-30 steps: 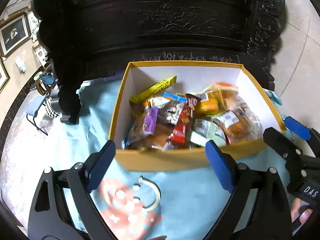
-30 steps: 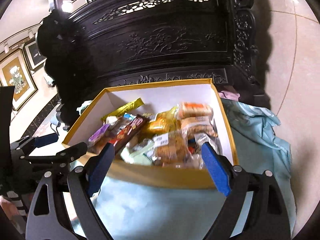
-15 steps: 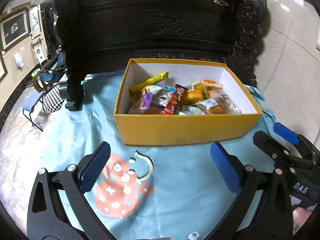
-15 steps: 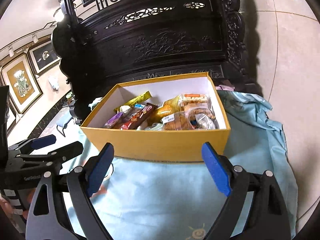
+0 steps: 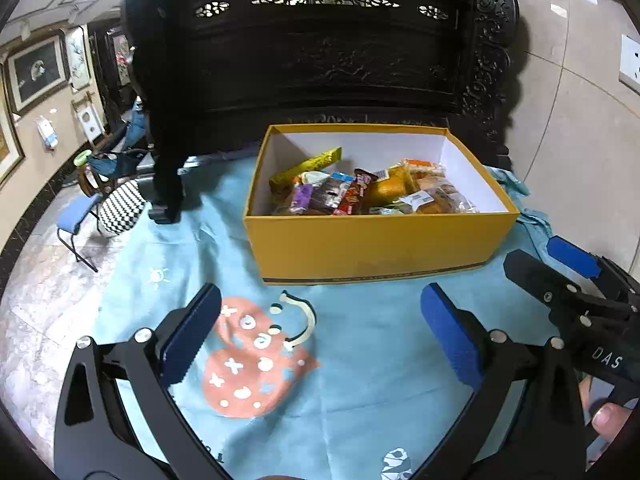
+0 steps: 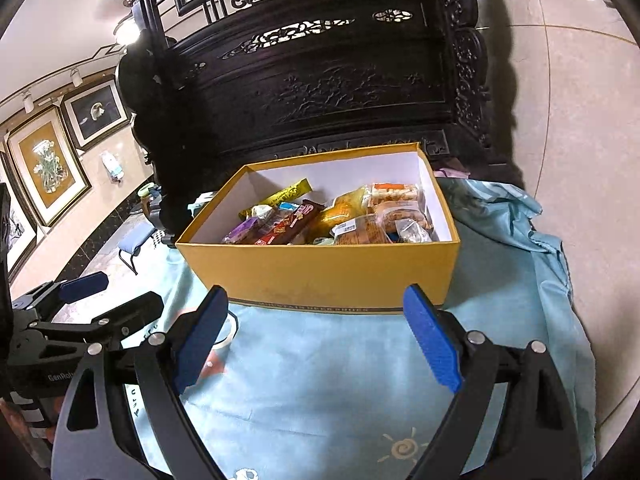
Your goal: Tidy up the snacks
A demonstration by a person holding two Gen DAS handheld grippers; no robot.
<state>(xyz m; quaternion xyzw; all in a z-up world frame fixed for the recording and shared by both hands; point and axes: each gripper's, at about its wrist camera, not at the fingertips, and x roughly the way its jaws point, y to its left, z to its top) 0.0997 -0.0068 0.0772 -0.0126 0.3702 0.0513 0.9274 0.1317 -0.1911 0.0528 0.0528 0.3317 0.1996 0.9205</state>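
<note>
A yellow cardboard box (image 5: 372, 248) with white inner walls stands on a light blue cloth (image 5: 360, 360). It holds several wrapped snacks (image 5: 372, 194): a yellow bar, a purple pack, a red-brown bar and clear packs of pastries. The box also shows in the right wrist view (image 6: 320, 268) with the snacks (image 6: 332, 220) inside. My left gripper (image 5: 320, 336) is open and empty, above the cloth in front of the box. My right gripper (image 6: 316, 340) is open and empty, in front of the box's near wall. Each gripper shows at the edge of the other's view.
A dark carved wooden cabinet (image 5: 320, 60) stands right behind the box. The cloth has an orange mushroom print (image 5: 252, 364) near my left gripper. A small chair (image 5: 80, 216) and a striped stool (image 5: 120, 208) stand on the floor to the left. Framed pictures (image 6: 48, 168) hang on the left wall.
Both grippers have pulled back and away from the box, which now looks smaller and farther. Both stay open and empty. The snacks have not moved.
</note>
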